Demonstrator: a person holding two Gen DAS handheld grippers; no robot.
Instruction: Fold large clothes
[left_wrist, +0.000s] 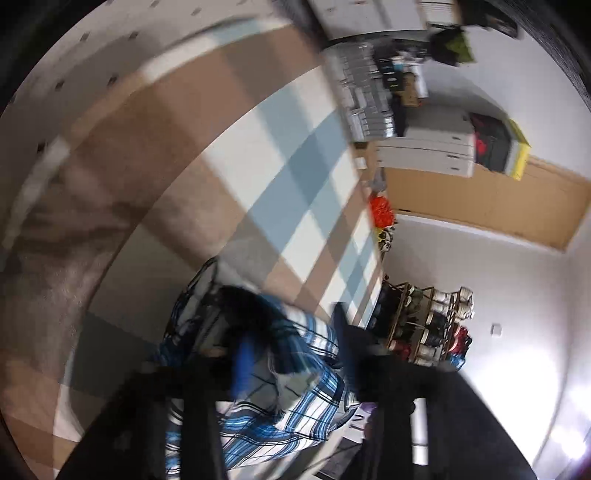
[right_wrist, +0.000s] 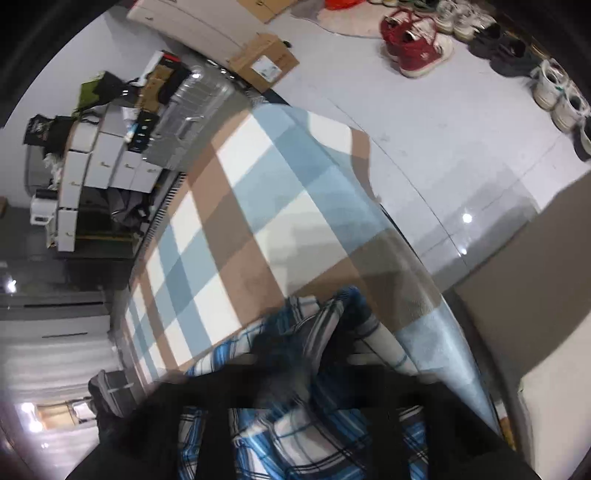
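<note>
Fig.: both wrist views, motion-blurred. Blue-and-white plaid shirt (left_wrist: 295, 391) lies bunched at the near edge of a checked blanket (left_wrist: 280, 173) (tan, pale blue, white squares) covering what looks like a bed; the same shirt fills the near centre of the right view.

Left tool (left_wrist: 295, 369): jaws part-open, shirt cloth showing between them; whether the pads press on it can't be judged through the blur. Right tool (right_wrist: 314, 380): jaws look spread wide, w/ plaid fabric under and between them; no grip visible.

Risks (judgement): a pinch closed on this heap may catch several layers, or the blanket with it, so that the shirt lifts twisted and won't spread flat. The shirt sits near the blanket's right edge in the right view, next to the glossy floor (right_wrist: 461, 147), so a sideways drag could pull it off the bed.

Hidden or unclear: both tools' fingertips are dark smears; collar, sleeves and hem can't be told apart; the shirt's near part is cut off by the tool bodies. Shoe rack (left_wrist: 424, 325) and boxes (right_wrist: 107, 158) are far off and not involved.
</note>
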